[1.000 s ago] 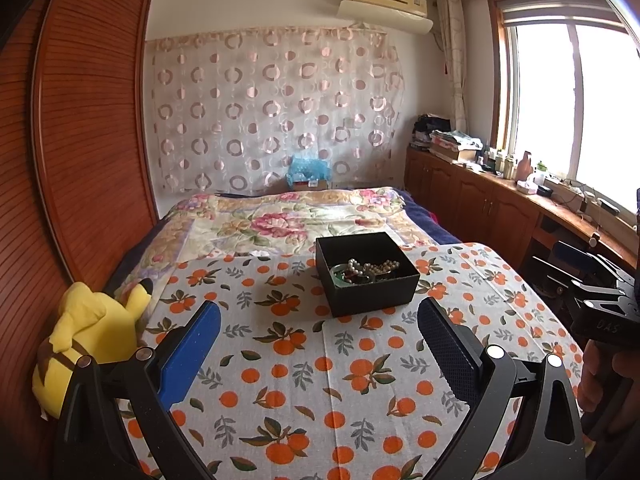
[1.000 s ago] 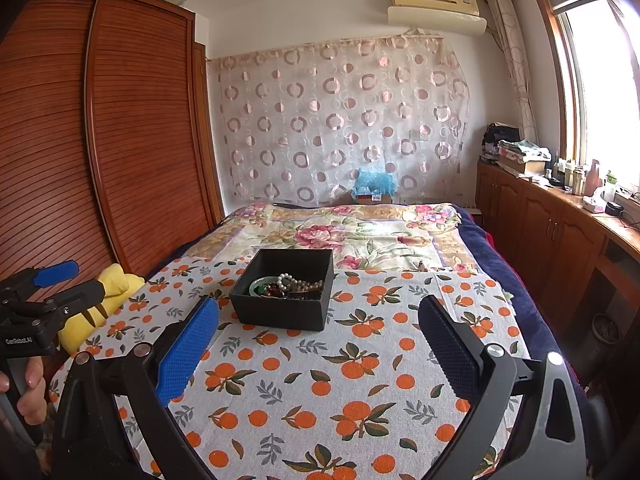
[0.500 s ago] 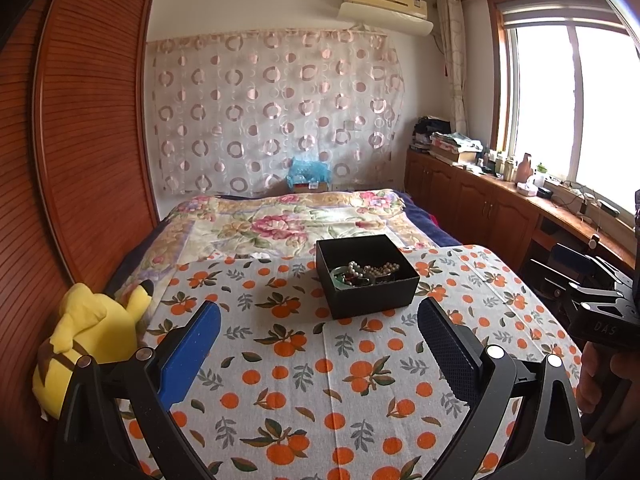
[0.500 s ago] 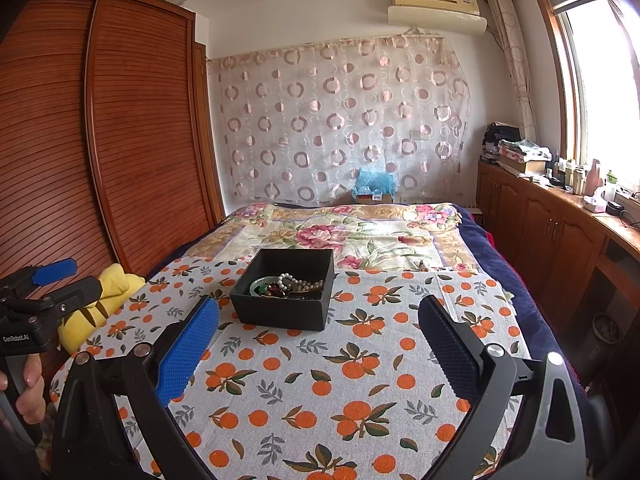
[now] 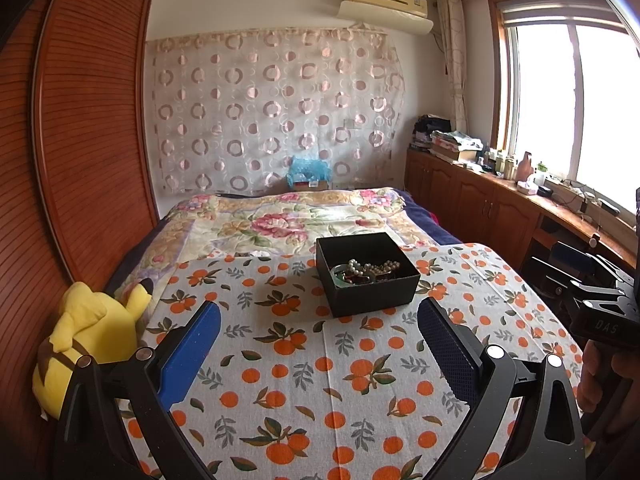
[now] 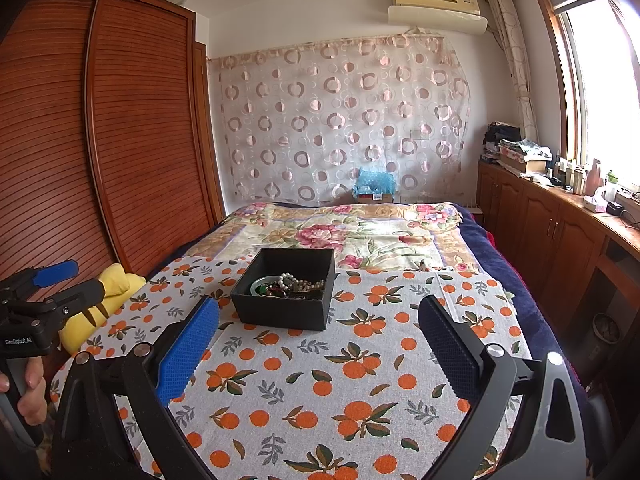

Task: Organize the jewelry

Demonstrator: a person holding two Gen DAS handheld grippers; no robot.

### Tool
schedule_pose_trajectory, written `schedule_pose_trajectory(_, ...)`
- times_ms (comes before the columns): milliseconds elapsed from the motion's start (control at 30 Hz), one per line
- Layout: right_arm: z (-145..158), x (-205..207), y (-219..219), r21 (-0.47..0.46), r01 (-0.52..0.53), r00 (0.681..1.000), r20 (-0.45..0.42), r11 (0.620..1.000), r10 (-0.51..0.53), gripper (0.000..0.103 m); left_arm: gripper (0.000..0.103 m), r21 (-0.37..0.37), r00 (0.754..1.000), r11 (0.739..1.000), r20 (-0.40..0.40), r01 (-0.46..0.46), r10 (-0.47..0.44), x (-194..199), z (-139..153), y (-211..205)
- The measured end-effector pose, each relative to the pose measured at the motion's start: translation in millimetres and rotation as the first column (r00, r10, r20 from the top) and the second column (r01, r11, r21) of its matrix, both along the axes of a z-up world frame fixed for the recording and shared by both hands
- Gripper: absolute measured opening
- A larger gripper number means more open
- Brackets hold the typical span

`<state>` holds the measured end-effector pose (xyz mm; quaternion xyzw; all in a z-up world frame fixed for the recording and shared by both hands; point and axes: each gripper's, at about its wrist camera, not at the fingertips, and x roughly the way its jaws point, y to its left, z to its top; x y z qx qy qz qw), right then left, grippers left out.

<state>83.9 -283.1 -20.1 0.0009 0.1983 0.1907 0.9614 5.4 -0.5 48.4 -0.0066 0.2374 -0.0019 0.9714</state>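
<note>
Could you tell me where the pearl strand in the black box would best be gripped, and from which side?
Probably from above: the black box walls block side access. Pinch the pearl strand where it lies atop the other jewelry, likely near its middle, with the right gripper, which is open.

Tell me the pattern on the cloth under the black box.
Oranges with green leaves on a pale cloth; the right wrist view shows it best.

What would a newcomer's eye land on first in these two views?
Probably the open black box sitting mid-bed on the orange-print cloth, with a tangle of jewelry inside. Next, the yellow plush toy at the bed's left edge by the wardrobe. Both grippers, left and right, hang open and empty.
</note>
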Motion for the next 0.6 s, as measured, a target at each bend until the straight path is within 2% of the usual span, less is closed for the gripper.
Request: schedule_pose_trajectory(600,0.7,0.2,0.1,-0.001,0.0,1.0,0.0,1.0,0.0,0.1,0.095,0.0,1.0,1.0,0.007,0.001,-0.001,0.7,1.7,0.9)
